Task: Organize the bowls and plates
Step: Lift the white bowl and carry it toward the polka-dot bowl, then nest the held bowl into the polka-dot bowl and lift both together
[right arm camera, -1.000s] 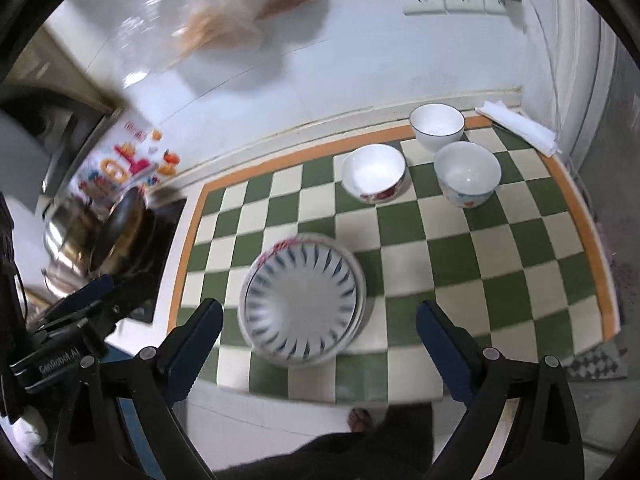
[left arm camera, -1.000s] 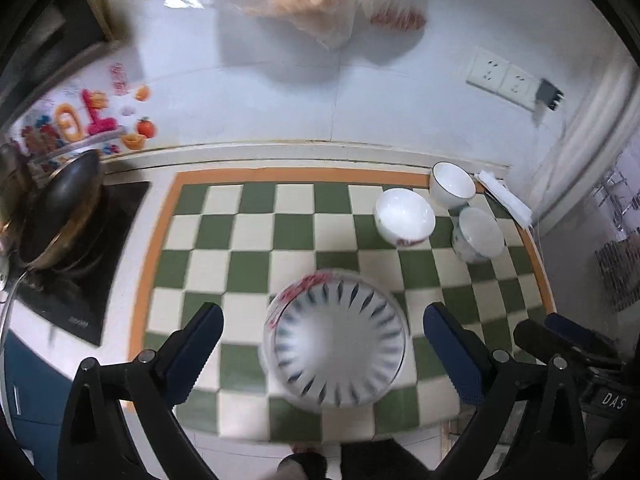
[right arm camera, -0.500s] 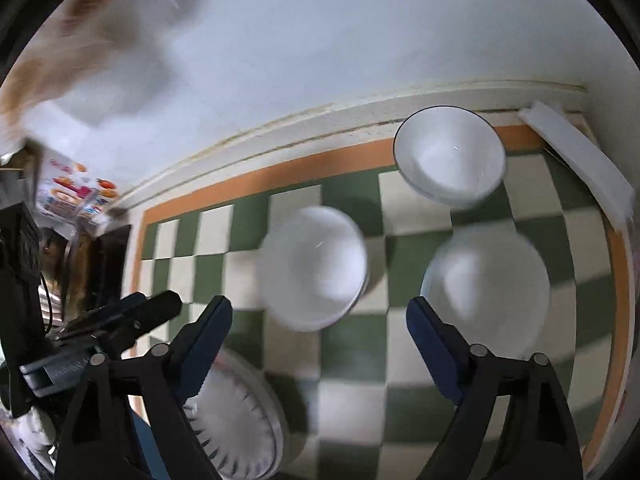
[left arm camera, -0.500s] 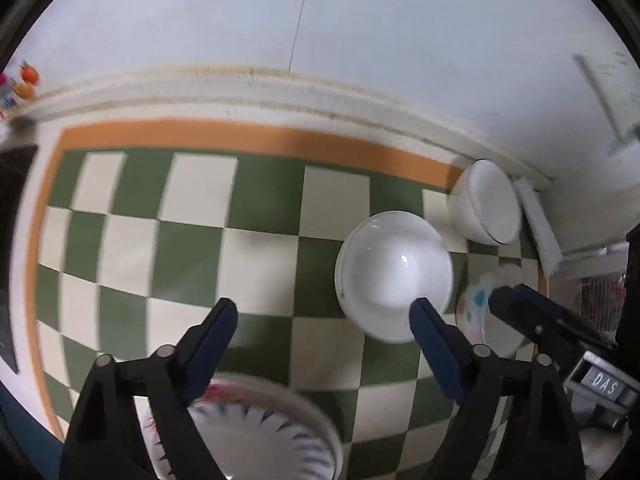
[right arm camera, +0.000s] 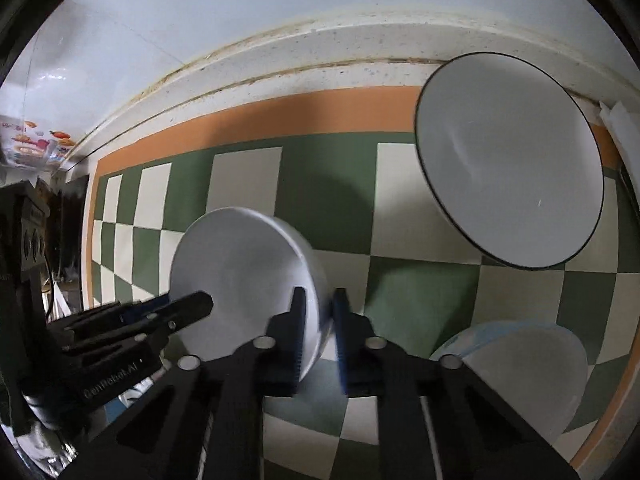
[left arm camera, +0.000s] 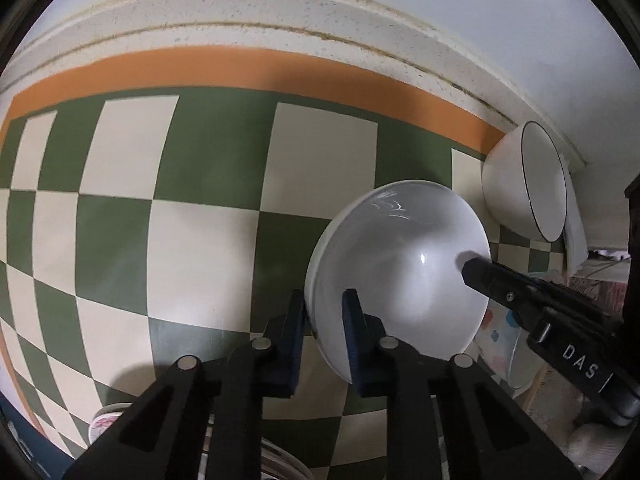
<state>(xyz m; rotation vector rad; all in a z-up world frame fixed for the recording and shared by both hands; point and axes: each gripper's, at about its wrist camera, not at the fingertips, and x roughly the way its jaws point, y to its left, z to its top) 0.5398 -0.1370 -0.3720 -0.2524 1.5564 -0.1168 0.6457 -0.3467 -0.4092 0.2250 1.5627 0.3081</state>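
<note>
A plain white bowl [left arm camera: 400, 276] sits on the green and cream checked mat [left arm camera: 200, 208]. My left gripper [left arm camera: 323, 312] is shut on its left rim, one finger inside and one outside. My right gripper [right arm camera: 318, 312] is shut on the opposite rim of the same bowl [right arm camera: 240, 264]. Each gripper shows in the other's view, the right one [left arm camera: 472, 270] inside the bowl's right side, the left one [right arm camera: 200, 304] at its left. A black-rimmed white bowl [right arm camera: 508, 160] stands behind, near the wall. A bowl with coloured dots [right arm camera: 516, 364] stands at the front right.
The patterned plate's rim [left arm camera: 112, 416] peeks in at the bottom left of the left wrist view. A raised counter ledge [left arm camera: 280, 12] and white wall run behind the mat. A folded white cloth [right arm camera: 624, 128] lies at the far right. A stove area [right arm camera: 36, 216] is at the left.
Both grippers have dropped down to the plain white bowl and closed from wide open onto its opposite rims. The plate has slid out of view below.
</note>
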